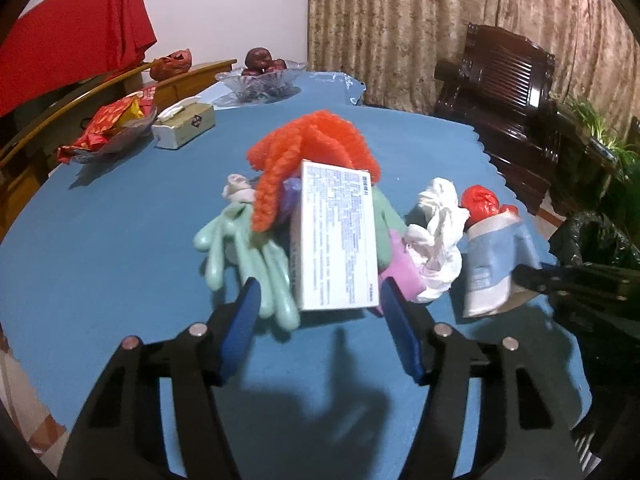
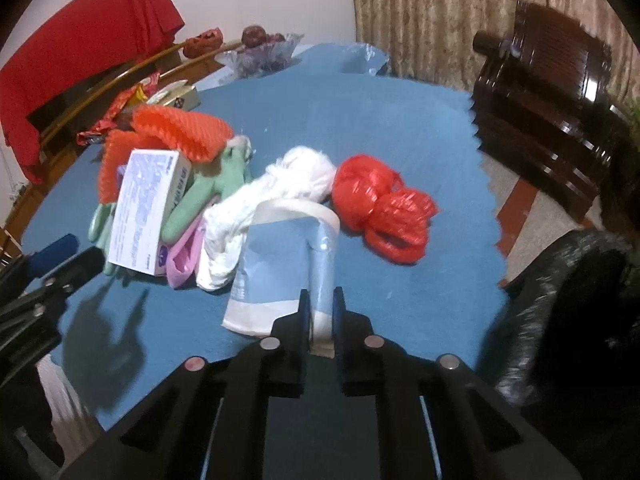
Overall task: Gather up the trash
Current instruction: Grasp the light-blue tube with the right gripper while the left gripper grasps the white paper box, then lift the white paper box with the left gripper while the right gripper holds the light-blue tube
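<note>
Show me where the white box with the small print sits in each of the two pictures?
Left wrist view: white box at centre, just beyond the open left gripper.
Right wrist view: white box at left, tilted.
Shared landmark: the orange mesh behind it.

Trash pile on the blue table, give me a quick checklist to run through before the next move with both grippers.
1. Right gripper clamped on the blue and white paper bag: ok, fingers pinch its edge.
2. Left gripper lined up with the white box: ok, box sits between the open fingers.
3. Left fingers pressing the box: not ok, gaps on both sides.
4. Green rubber glove clear of the left fingers: not ok, it lies right beside one.
5. Black bin bag open and within reach: cannot tell, only its edge shows.
6. Red plastic bag loose on the table: ok.
</note>
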The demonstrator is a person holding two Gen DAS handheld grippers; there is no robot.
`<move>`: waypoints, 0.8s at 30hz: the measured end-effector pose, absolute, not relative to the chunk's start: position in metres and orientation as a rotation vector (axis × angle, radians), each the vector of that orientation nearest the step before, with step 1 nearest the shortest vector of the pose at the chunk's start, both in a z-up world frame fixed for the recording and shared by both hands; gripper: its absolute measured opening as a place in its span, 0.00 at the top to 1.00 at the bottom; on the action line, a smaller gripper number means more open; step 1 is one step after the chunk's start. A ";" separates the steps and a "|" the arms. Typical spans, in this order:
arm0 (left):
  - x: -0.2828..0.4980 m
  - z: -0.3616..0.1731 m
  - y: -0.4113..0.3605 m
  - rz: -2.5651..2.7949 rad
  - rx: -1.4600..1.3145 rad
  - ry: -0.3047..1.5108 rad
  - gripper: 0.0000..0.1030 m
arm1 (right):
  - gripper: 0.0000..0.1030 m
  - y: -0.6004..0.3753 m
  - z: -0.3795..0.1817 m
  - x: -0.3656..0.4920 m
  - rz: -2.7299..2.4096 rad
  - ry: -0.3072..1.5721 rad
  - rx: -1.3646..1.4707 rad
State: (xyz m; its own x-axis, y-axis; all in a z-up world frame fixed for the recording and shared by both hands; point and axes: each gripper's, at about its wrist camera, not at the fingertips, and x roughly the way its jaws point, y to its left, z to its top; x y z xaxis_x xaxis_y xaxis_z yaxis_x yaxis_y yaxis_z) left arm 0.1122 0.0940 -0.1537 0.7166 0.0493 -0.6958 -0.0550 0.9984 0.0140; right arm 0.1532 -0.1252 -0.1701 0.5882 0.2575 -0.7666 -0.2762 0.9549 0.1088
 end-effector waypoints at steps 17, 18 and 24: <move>0.153 -0.183 0.069 0.113 0.097 0.778 0.44 | 0.90 -0.133 -0.161 0.146 0.303 0.881 -0.031; 0.152 -0.182 0.070 0.109 0.093 0.777 0.45 | 0.90 -0.133 -0.161 0.145 0.303 0.881 -0.028; 0.136 -0.173 0.079 0.082 0.043 0.770 0.46 | 0.90 -0.135 -0.152 0.138 0.318 0.868 -0.013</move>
State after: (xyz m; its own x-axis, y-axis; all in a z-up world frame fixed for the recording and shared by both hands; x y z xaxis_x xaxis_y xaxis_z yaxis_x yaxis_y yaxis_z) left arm 0.1355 0.0793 -0.1728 0.7147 0.0904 -0.6936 -0.0586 0.9959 0.0694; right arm 0.1375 -0.1351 -0.1525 0.6023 0.2697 -0.7513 -0.2801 0.9528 0.1174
